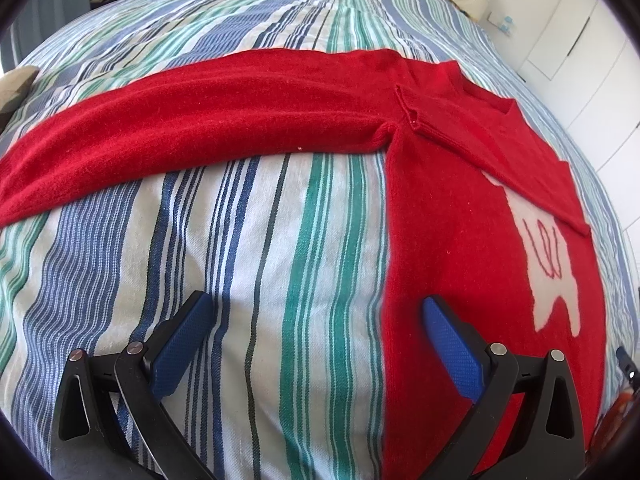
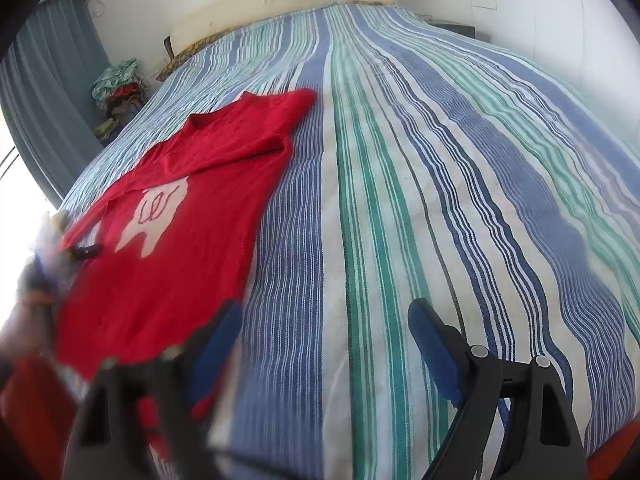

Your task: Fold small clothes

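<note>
the red sweater (image 1: 460,216) lies flat on the striped bedspread (image 1: 248,280), front up, with a pale animal patch (image 1: 548,264) on the chest. one sleeve (image 1: 180,120) stretches straight out to the left in the left wrist view; the other sleeve (image 2: 240,148) is already folded across the chest.

the left gripper (image 1: 316,344) hovers low over the sweater's side edge, fingers wide and holding nothing, one finger over bare bedspread and the other over red knit. the step in hand looks like taking that side edge or the outstretched sleeve to fold it inward. to do it well, pinch only the knit, not the bedspread beneath, and carry it over flat so that no crease bunches at the armpit.

the right gripper (image 2: 324,336) hangs by the hem corner, fingers also wide and empty, and could pin the hem while the fold goes over.
</note>
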`<state>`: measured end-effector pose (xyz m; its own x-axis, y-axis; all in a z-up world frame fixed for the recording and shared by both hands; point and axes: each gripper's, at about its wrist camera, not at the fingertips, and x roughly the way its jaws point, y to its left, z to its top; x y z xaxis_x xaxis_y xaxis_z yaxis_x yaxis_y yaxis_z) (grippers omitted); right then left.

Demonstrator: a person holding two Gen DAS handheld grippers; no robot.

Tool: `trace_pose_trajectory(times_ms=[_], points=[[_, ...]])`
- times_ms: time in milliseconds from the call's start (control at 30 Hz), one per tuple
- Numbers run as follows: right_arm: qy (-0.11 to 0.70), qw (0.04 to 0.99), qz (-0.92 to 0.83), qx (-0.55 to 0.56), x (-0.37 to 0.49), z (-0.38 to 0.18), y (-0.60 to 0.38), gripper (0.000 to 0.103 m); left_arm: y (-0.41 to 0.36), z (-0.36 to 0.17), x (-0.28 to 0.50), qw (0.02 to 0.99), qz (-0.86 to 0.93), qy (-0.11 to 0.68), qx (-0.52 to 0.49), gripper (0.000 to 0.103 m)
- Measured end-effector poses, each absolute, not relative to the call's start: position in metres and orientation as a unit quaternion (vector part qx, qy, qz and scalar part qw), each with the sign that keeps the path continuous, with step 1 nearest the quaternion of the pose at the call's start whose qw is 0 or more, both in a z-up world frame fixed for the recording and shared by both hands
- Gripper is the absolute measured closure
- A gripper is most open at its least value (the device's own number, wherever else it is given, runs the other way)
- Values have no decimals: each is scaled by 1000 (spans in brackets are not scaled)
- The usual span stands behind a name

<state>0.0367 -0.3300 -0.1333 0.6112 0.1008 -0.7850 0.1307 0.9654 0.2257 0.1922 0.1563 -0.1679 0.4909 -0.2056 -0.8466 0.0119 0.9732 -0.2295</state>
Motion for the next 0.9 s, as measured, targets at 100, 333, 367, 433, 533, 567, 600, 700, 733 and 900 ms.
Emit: trace_pose_trajectory(times_ms=[100, 333, 367, 433, 533, 567, 600, 700, 733, 900], points=[[440, 888, -9, 134, 36, -133, -331, 19, 160, -166, 192, 850, -76, 511, -100, 0], [439, 889, -7, 134, 35, -132, -331, 19, 172, -160, 171, 837, -100, 528, -110, 0], [439, 888, -7, 134, 35, -132, -331, 19, 172, -160, 168, 833, -102, 534, -105, 0], [440, 888, -6, 135, 35, -132, -331, 19, 168, -159, 161, 829, -103, 543, -87, 0], [442, 887, -5, 136, 35, -133, -330, 19, 158, -161, 153, 827, -92, 551, -56, 0], [442, 886, -5, 136, 35, -134, -330, 19, 154, -161, 152, 828, -88, 551, -44, 0], [443, 886, -4, 136, 35, -134, -329, 19, 151, -162, 150, 830, -85, 550, -34, 0], [443, 887, -3, 132, 36, -135, -328, 19, 149, -163, 147, 835, -75, 545, -31, 0], [444, 887, -2, 131, 36, -135, -327, 19, 149, -163, 147, 836, -73, 543, -36, 0], [445, 885, -4, 135, 36, -135, -329, 19, 164, -147, 143, 828, -74, 548, -94, 2]])
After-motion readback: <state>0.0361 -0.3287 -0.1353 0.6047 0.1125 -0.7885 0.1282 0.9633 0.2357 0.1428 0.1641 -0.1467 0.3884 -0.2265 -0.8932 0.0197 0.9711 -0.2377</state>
